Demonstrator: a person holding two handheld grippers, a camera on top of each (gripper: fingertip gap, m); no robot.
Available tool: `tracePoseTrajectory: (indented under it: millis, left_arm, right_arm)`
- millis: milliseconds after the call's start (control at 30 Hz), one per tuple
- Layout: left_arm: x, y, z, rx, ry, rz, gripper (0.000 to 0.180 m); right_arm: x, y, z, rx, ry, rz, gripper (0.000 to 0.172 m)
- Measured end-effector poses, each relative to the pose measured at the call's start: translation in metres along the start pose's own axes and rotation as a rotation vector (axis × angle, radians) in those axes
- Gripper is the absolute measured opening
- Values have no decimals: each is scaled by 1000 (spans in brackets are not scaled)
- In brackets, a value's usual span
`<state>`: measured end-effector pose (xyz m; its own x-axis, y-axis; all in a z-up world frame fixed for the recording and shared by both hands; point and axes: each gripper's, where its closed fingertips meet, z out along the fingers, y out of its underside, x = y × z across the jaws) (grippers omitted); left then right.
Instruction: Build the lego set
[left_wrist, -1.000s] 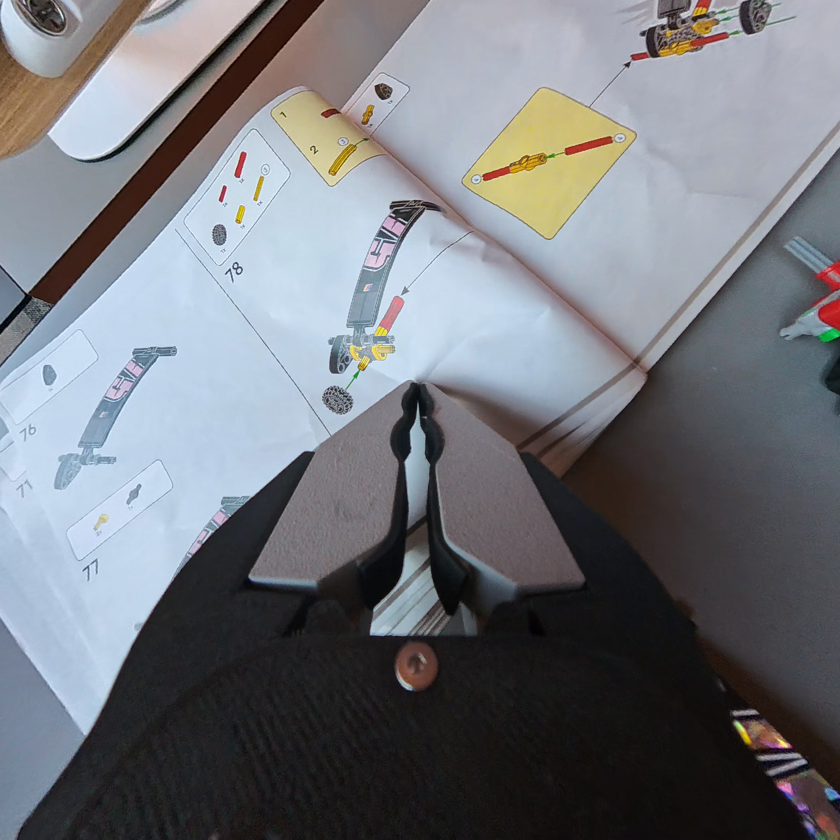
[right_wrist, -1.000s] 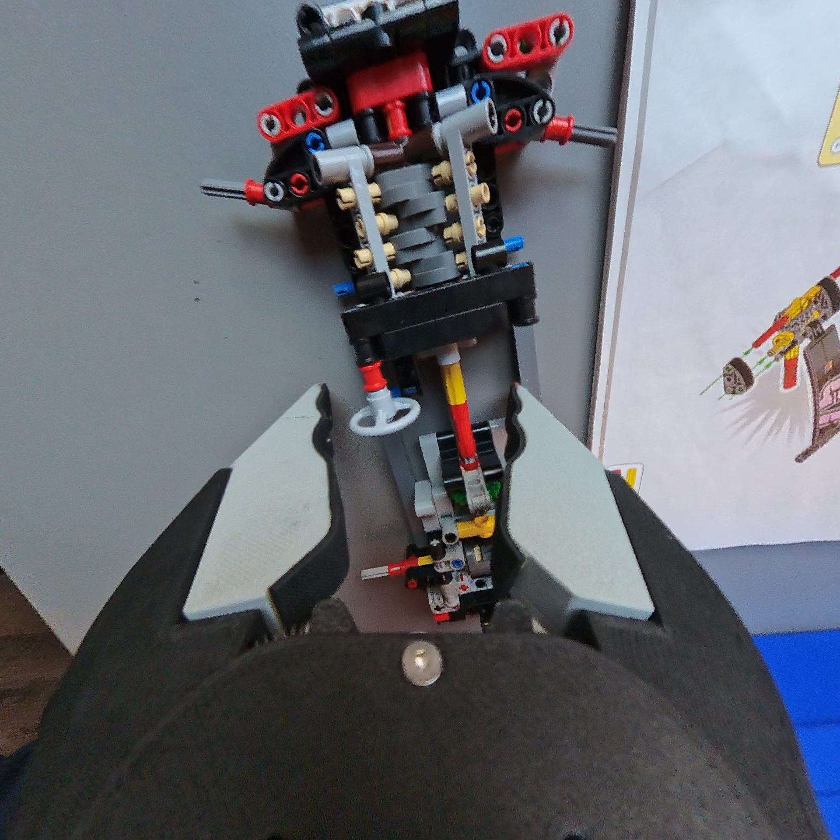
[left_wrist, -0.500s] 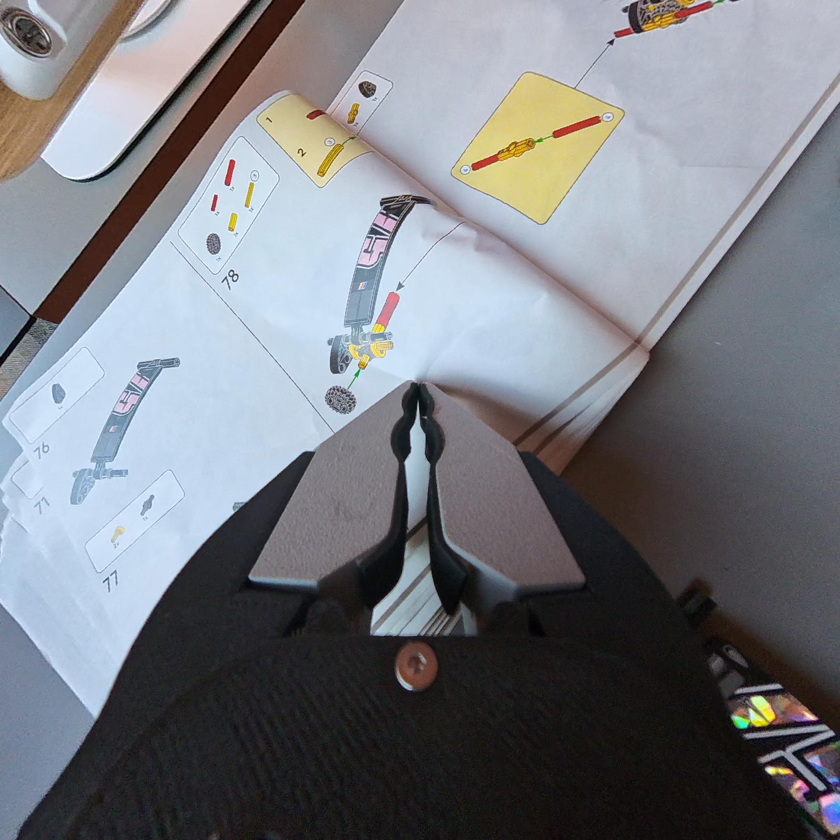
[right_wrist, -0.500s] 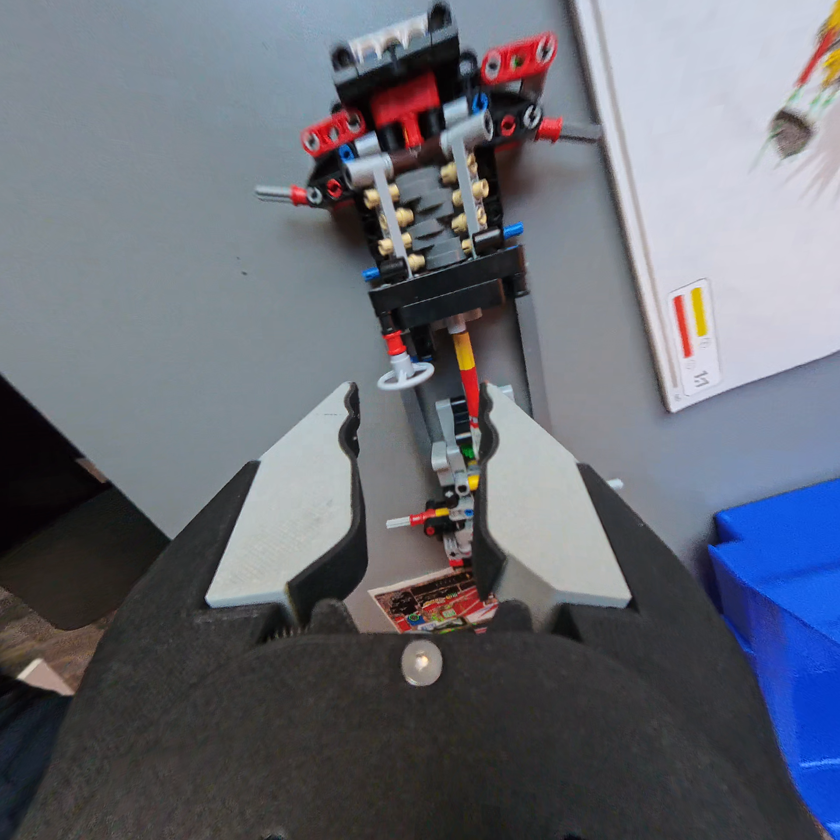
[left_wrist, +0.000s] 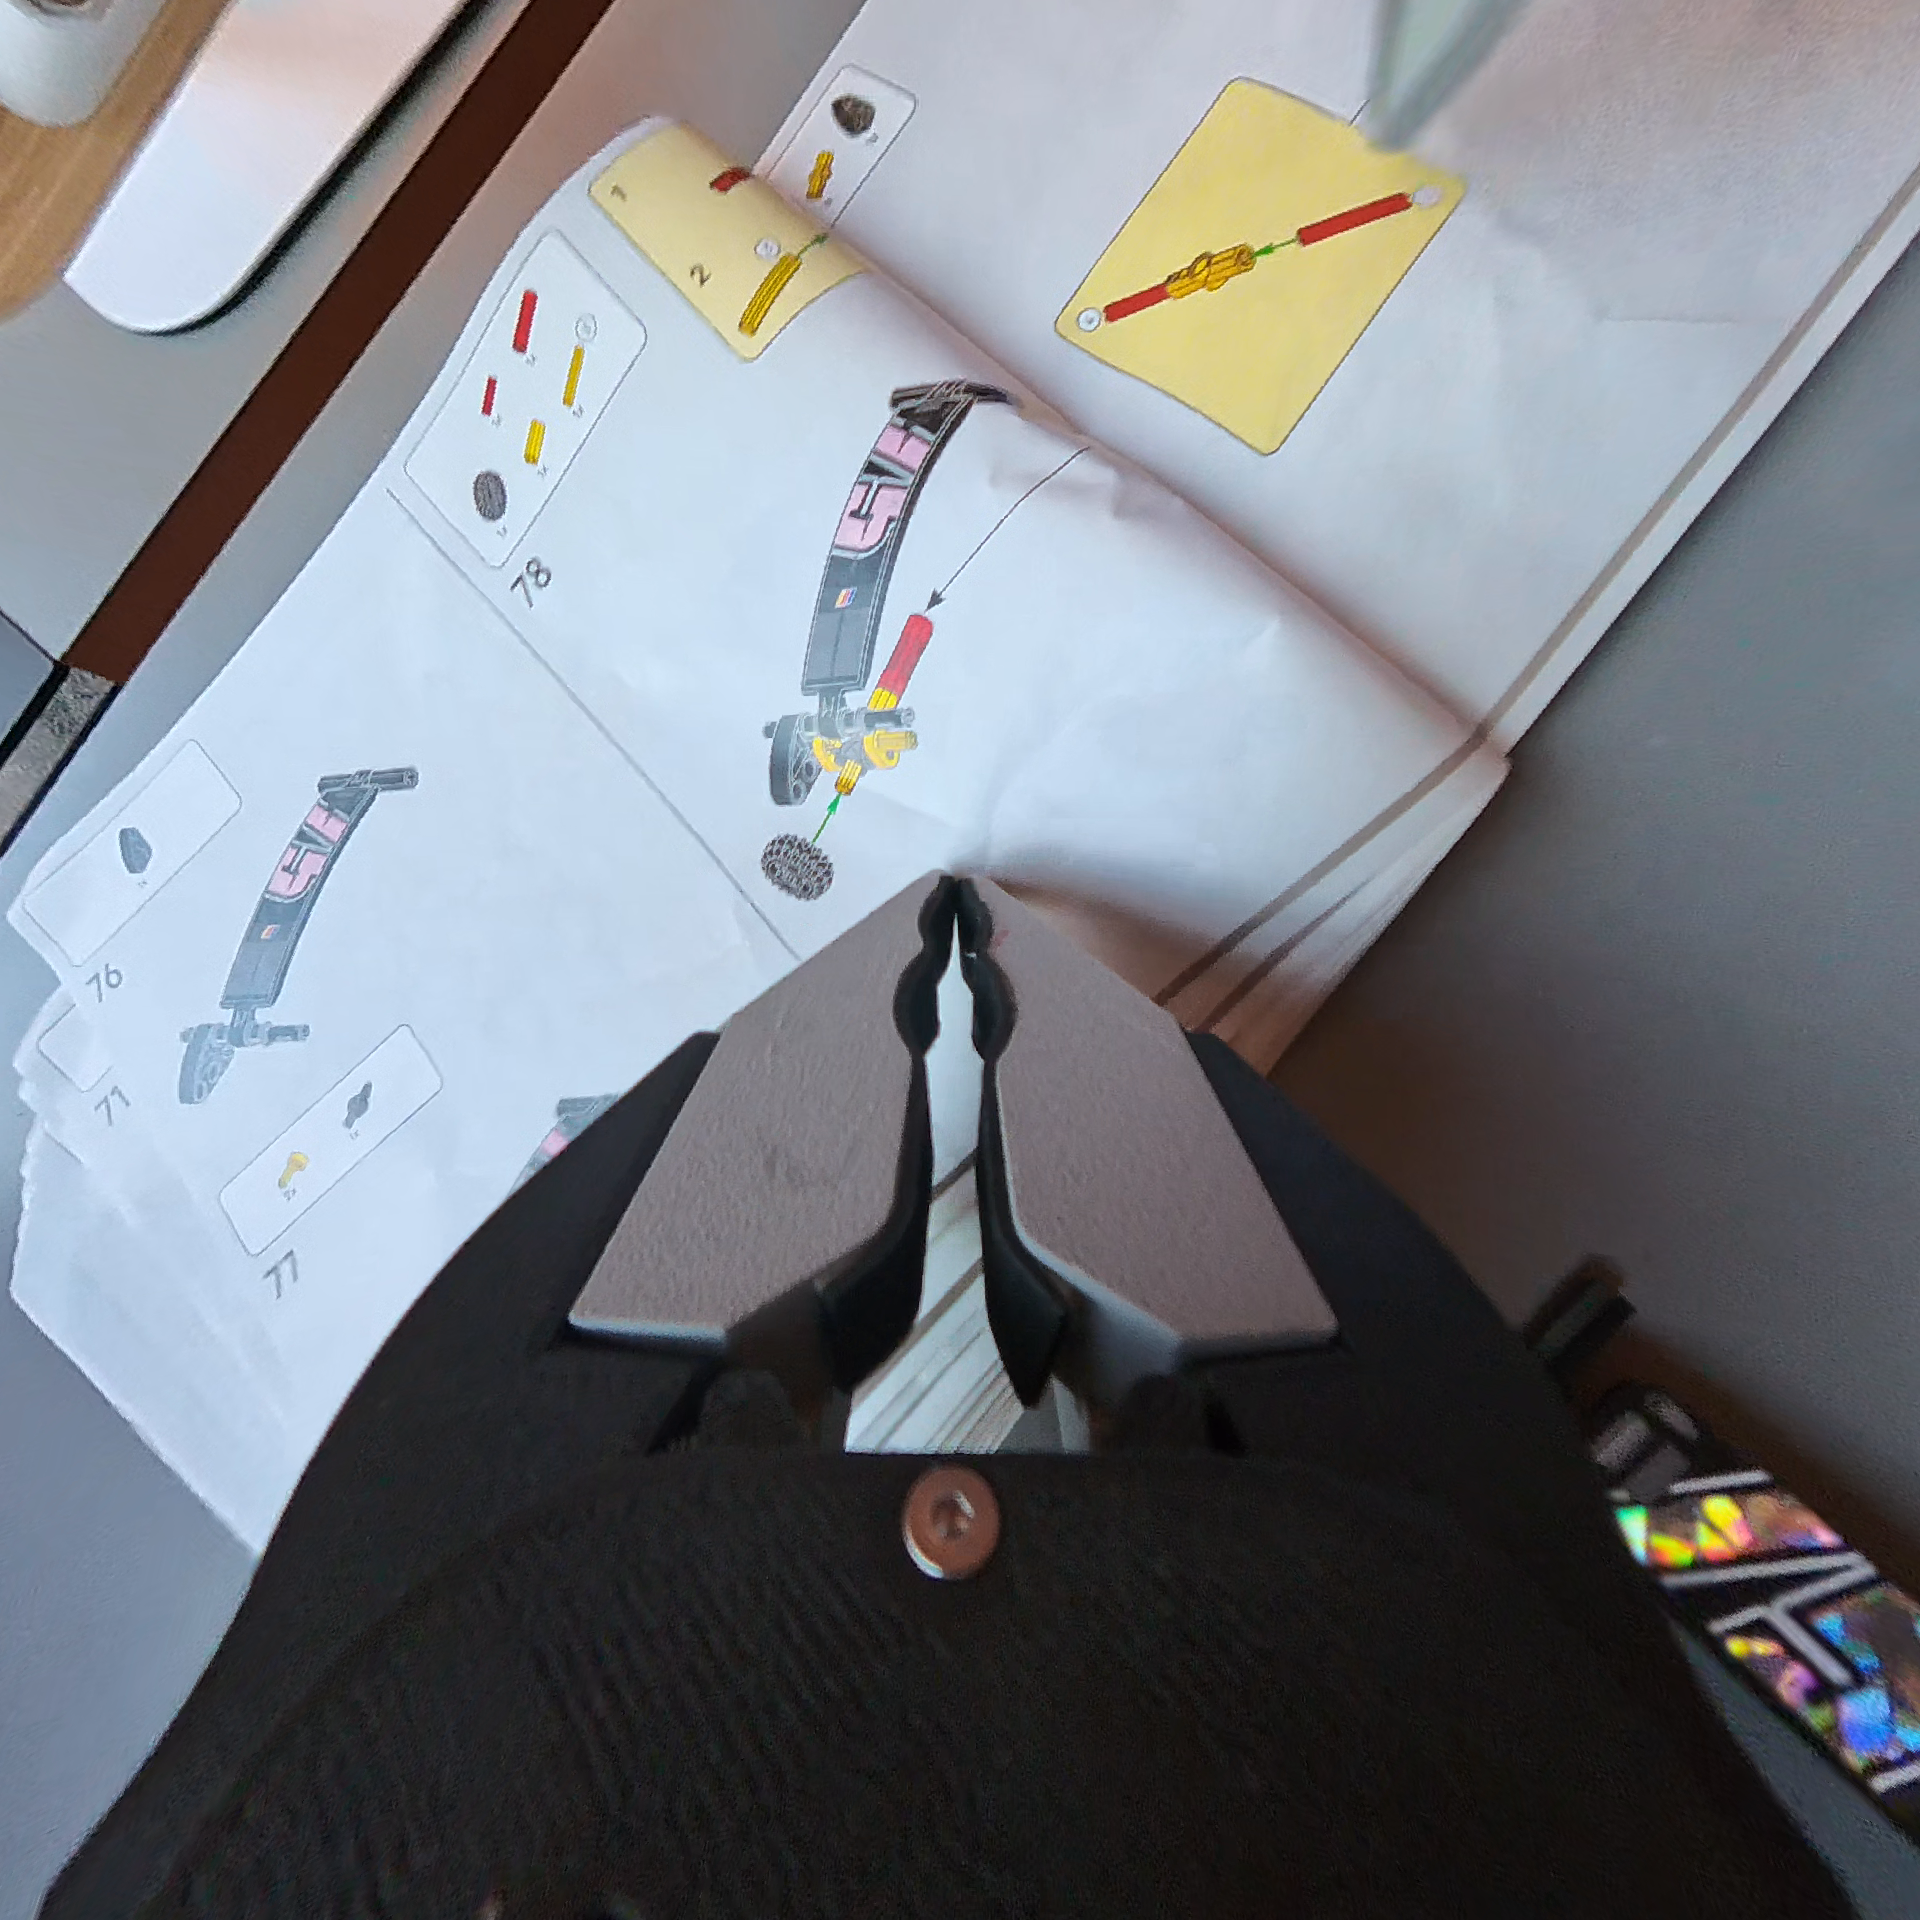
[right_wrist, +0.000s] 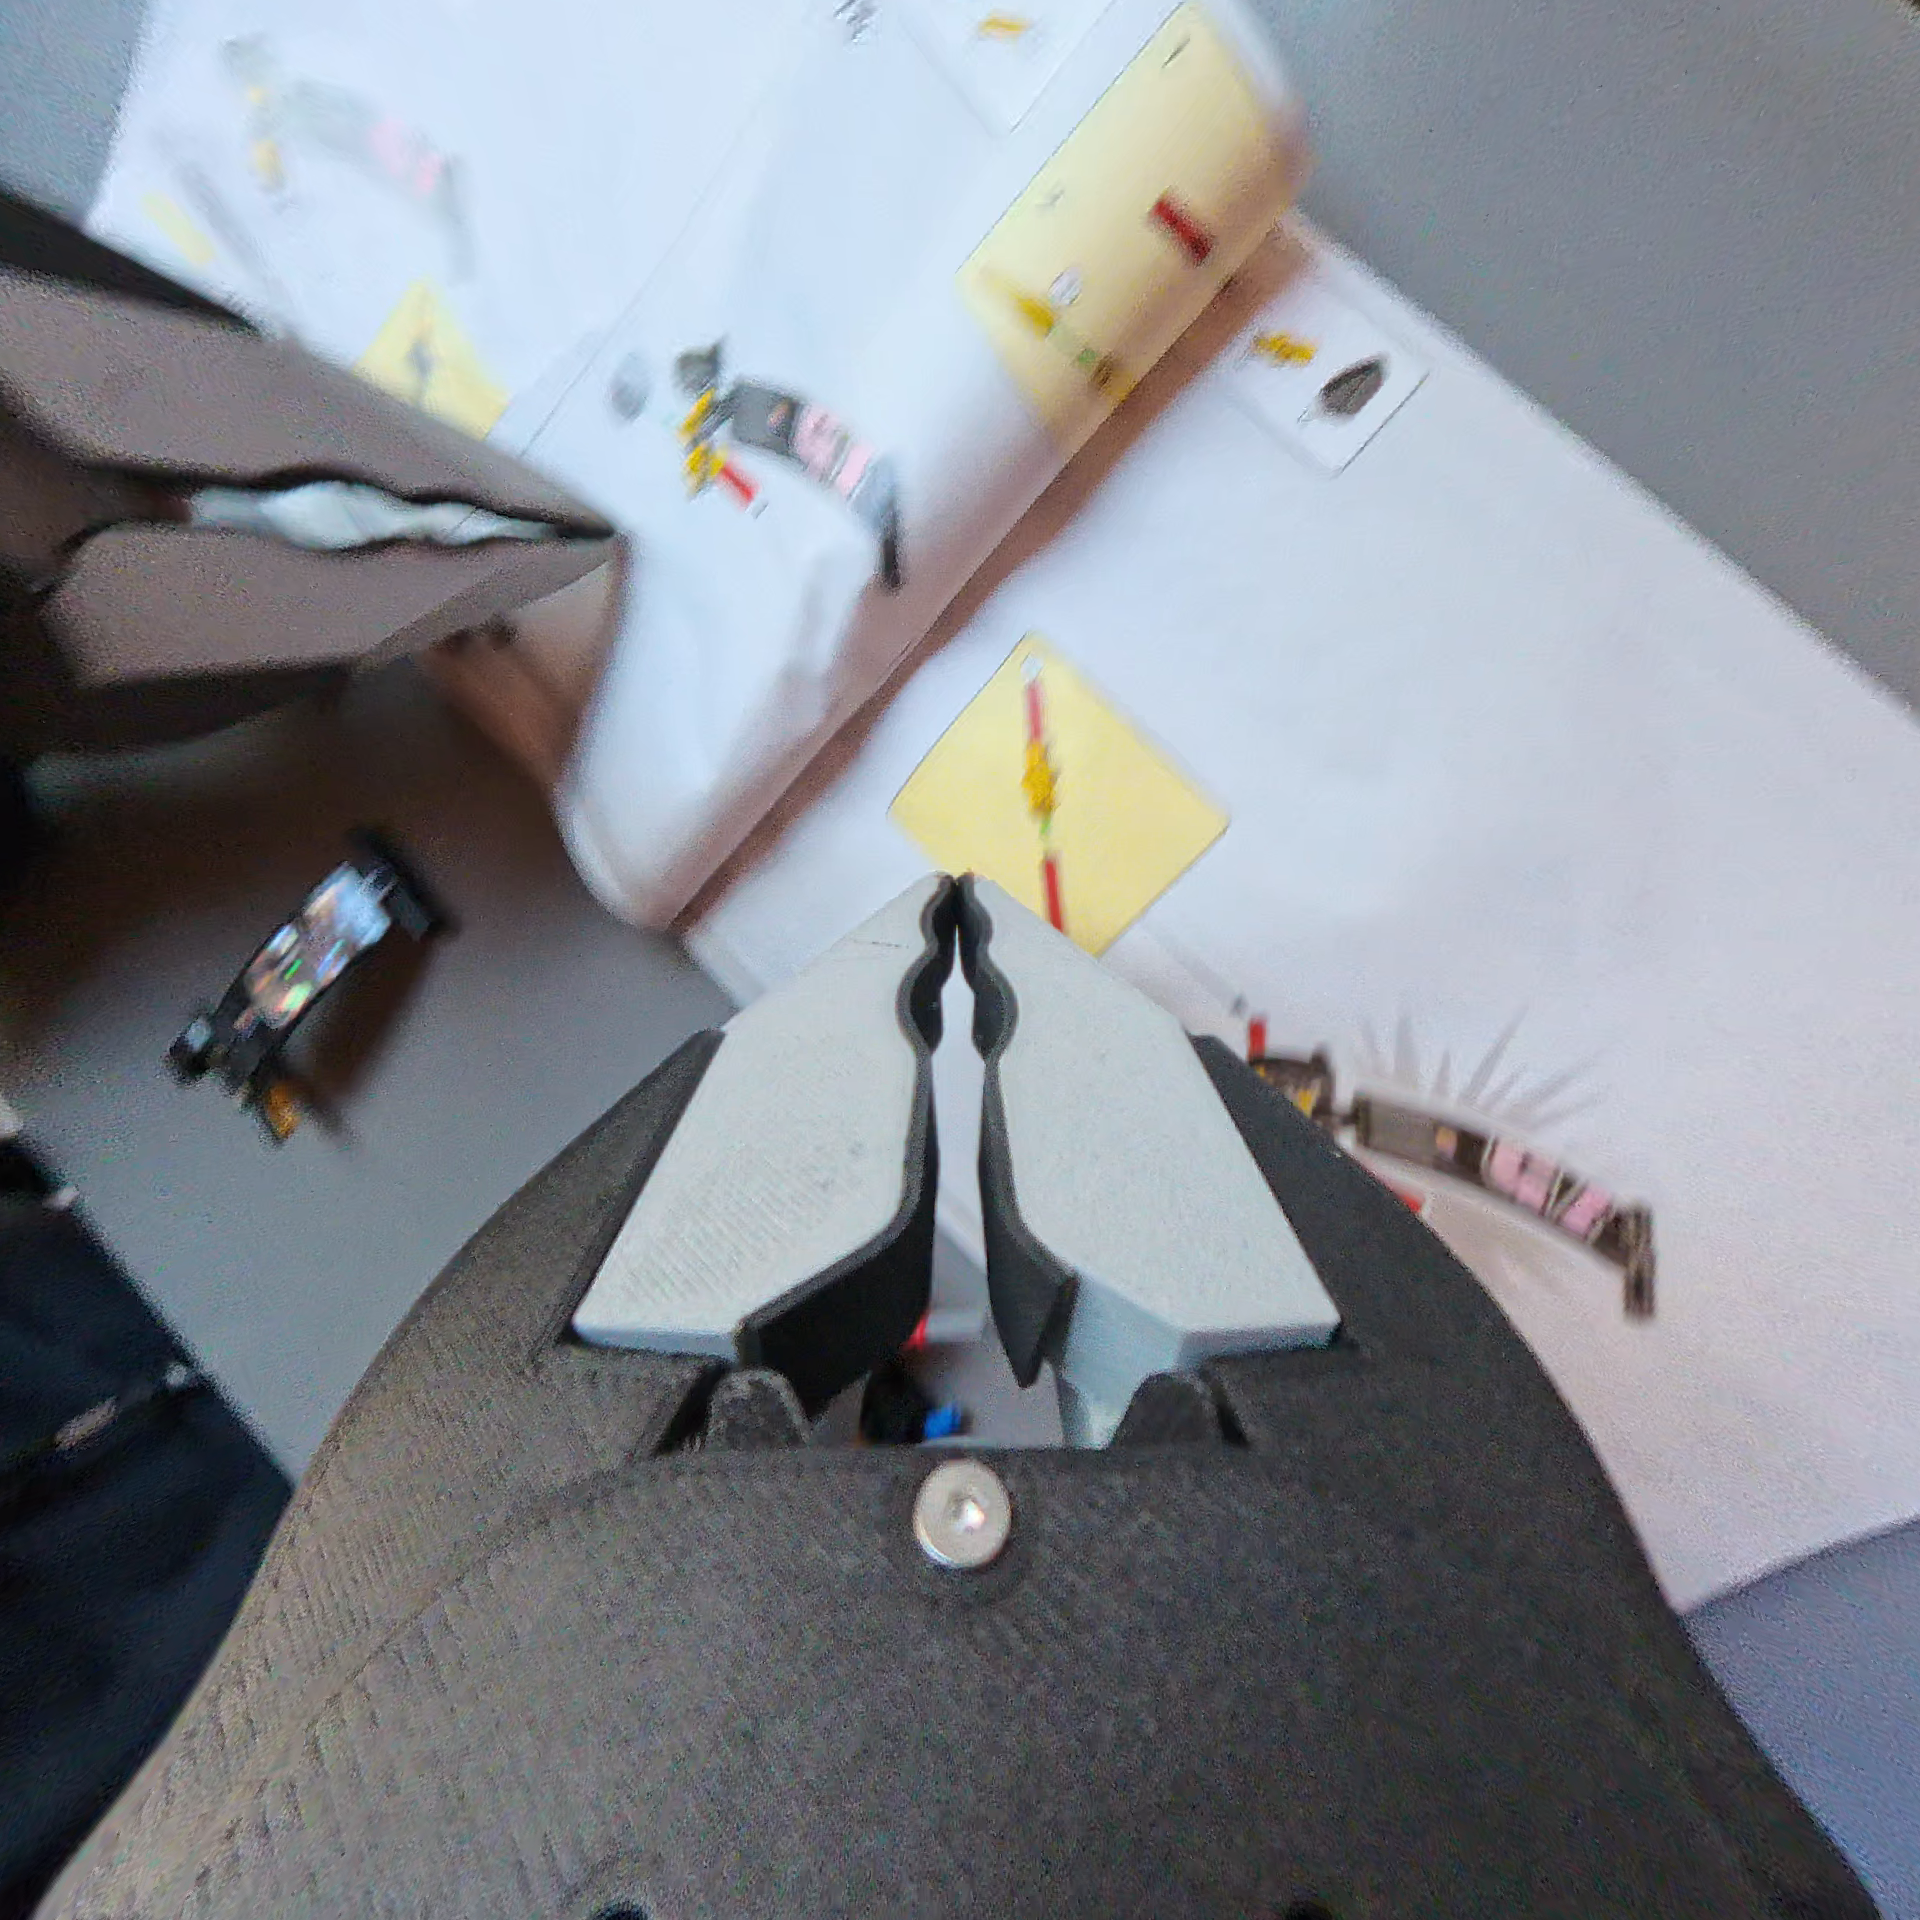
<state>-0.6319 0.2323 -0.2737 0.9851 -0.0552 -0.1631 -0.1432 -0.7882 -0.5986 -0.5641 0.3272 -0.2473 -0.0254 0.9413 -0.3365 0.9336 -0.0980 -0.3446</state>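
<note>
A grey table (left_wrist: 1714, 831) carries an open instruction booklet (left_wrist: 1143, 644) spread across the frame's centre and upper right. At lower right lies a black strip with shiny rainbow foil (left_wrist: 1797, 1621); a white stand base (left_wrist: 197, 208) rests at upper left.

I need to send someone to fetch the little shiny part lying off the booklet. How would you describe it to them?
Find the open instruction booklet on the grey table. Just off its lower corner lies a small black piece. Its rainbow foil sticker makes it the only glittering thing there.
</note>
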Motion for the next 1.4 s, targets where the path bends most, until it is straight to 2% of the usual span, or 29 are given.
tracePoseTrajectory:
  millis: [133,233,333,400,500,567,667,767,900,1133,1200,1300,1400]
  left_arm:
    - [-9,9,-5,-39,12,-32,0]
    - [-9,10,-5,-37,40,-62,0]
    - [-11,11,-8,-58,33,-61,0]
    - [-8,-2,-12,1,51,-86,0]
    - [3,-34,-21,170,112,-134,0]
    - [10,-41,-19,205,116,-115,0]
    - [8,-27,-1,132,31,-46,0]
    - [7,-15,6,71,3,-48,0]
    - [4,-5,4,10,32,-73,0]
    - [4,-3,2,13,63,-97,0]
    - [4,-3,2,15,62,-95,0]
    - [4,-3,2,21,73,-107,0]
    - [4,-3,2,20,76,-111,0]
  right_arm:
    - [6,-33,26,57,9,-7,0]
    - [-5,-45,38,60,-43,-53,0]
    - [-8,-50,43,47,15,-160,0]
    - [-10,-52,43,52,51,-231,0]
    - [-13,-54,43,51,73,-321,0]
    - [-16,-57,42,61,78,-379,0]
    - [-25,-61,44,63,51,-452,0]
    - [-25,-61,54,8,45,-515,0]
    - [-29,-63,63,-65,-6,-478,0]
    - [-32,-64,64,-148,-33,-389,0]
    - [-23,-69,55,-169,49,-414,0]
    - [3,-96,35,-65,174,-383,0]
    - [15,-89,53,-130,196,-373,0]
